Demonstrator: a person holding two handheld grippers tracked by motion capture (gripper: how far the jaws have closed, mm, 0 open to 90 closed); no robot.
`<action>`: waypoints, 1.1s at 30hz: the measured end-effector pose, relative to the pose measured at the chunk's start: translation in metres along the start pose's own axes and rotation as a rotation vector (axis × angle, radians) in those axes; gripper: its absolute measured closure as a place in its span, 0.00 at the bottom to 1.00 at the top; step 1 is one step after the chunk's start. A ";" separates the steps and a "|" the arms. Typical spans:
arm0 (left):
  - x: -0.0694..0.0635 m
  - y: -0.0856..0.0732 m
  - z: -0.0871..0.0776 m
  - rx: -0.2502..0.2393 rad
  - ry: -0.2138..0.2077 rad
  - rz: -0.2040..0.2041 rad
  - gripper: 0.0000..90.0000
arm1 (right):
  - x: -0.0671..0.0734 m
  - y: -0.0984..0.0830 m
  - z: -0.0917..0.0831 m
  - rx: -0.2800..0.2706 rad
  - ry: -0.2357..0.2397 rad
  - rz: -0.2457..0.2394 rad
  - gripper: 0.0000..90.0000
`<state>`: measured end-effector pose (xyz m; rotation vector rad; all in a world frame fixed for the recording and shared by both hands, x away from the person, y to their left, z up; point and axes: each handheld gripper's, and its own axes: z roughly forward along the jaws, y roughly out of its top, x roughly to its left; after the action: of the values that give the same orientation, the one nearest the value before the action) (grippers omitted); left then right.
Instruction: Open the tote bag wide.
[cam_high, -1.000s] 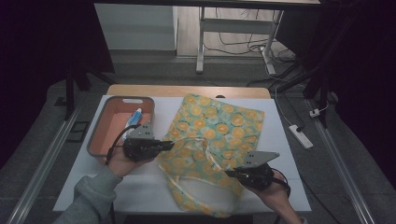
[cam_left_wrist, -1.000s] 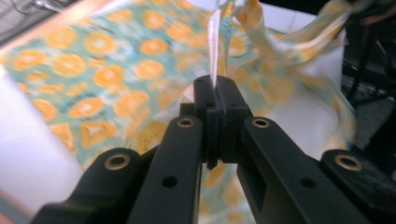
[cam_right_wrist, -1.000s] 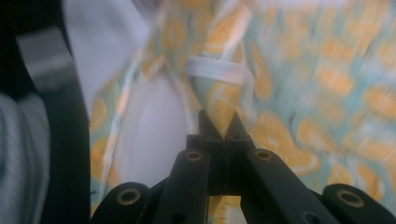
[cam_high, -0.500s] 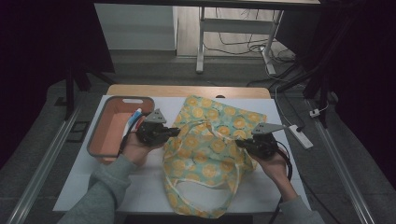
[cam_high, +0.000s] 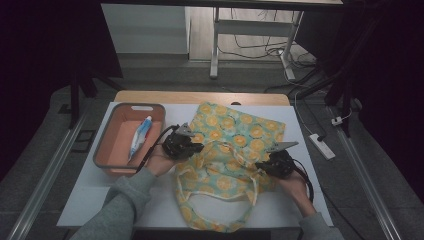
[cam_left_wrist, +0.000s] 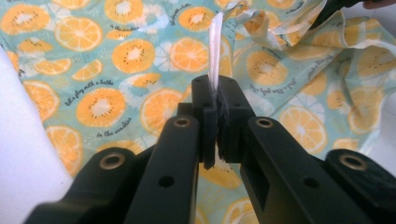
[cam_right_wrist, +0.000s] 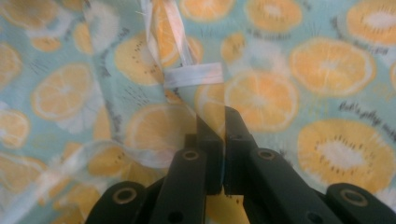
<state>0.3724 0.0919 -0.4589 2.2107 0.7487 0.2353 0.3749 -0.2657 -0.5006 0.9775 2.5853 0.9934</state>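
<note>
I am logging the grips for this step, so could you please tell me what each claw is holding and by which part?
Both hold the fruit-print cloth bag. The left claw is shut on its rim, the fabric standing edge-on between the pads; the right claw is shut on a rim fold.

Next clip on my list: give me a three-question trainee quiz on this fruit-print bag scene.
1. True or false: the left claw is shut on the bag's edge.
2. What lies in the orange tray? A) a tube B) a spoon C) a cup
3. On what does the fruit-print bag lie?

Key:
1. True; the fabric edge rises from between its closed jaws, and the right claw likewise pinches cloth.
2. A, the white tube.
3. On the white table, right of the tray.
</note>
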 end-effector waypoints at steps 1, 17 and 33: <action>0.001 0.000 0.002 0.004 0.000 -0.003 0.96 | 0.000 0.000 0.000 0.000 0.000 0.000 0.96; 0.003 0.001 0.012 0.024 -0.001 -0.007 0.95 | 0.068 0.056 -0.041 -0.148 0.079 -0.228 0.36; 0.007 0.000 0.010 0.018 -0.009 -0.008 0.92 | 0.079 0.073 0.078 0.129 0.077 -0.360 0.57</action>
<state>0.3823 0.0893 -0.4662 2.2241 0.7573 0.2159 0.3838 -0.1337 -0.5077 0.4775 2.7805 0.7900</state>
